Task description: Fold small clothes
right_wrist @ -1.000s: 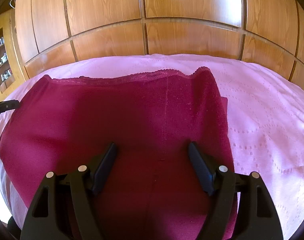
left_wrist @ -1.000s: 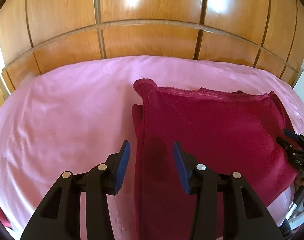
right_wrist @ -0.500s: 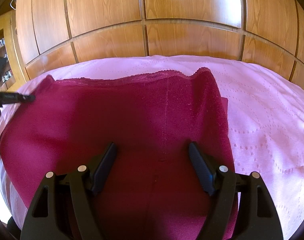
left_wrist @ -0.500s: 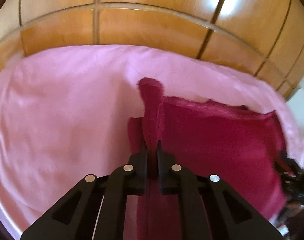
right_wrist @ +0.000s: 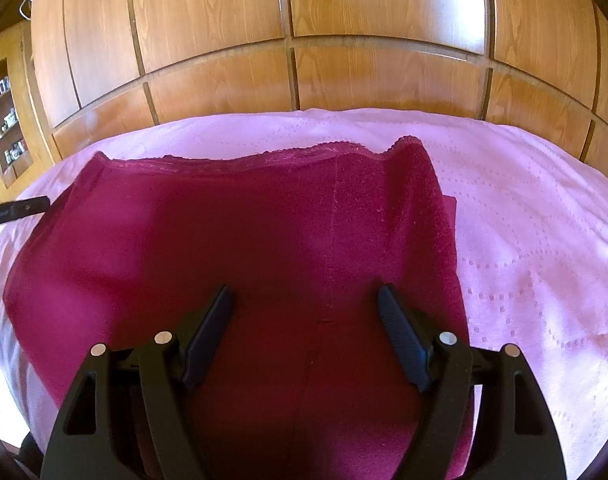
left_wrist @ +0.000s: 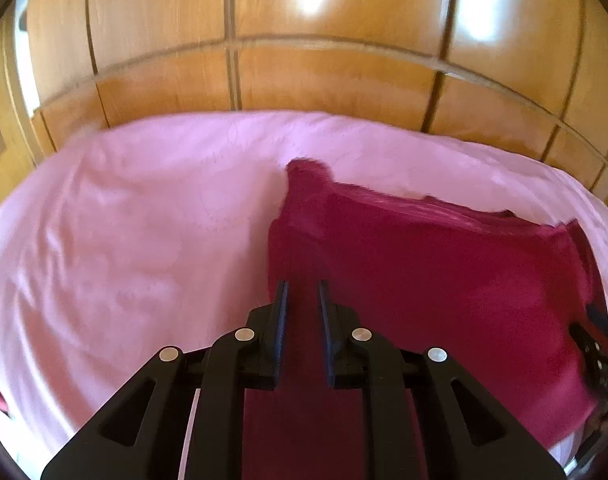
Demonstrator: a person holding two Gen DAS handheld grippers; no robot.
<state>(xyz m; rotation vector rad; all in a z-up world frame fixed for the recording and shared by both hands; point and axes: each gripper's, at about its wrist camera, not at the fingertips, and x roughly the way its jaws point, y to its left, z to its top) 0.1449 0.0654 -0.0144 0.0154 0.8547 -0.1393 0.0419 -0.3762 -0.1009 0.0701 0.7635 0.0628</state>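
Observation:
A dark red knitted garment (left_wrist: 423, 280) with a lace-trimmed far edge lies flat on the pink bedspread (left_wrist: 124, 260); it also fills the right wrist view (right_wrist: 244, 260). My left gripper (left_wrist: 302, 292) hovers over the garment's left edge with its jaws a small gap apart, and nothing is pinched between them. My right gripper (right_wrist: 305, 300) is wide open and empty over the garment's near right part. The right gripper shows at the left wrist view's right edge (left_wrist: 599, 340). The left gripper's tip shows at the far left of the right wrist view (right_wrist: 18, 210).
A wooden panelled wardrobe (right_wrist: 304, 40) stands behind the bed. A shelf niche with small items (right_wrist: 8, 128) is at the far left. Bare pink bedspread (right_wrist: 543, 260) lies to the right of the garment and to its left.
My left gripper shut on the garment's left edge and lifted it, then parted its jaws and let the edge drop back flat. The right gripper has stayed still and open.

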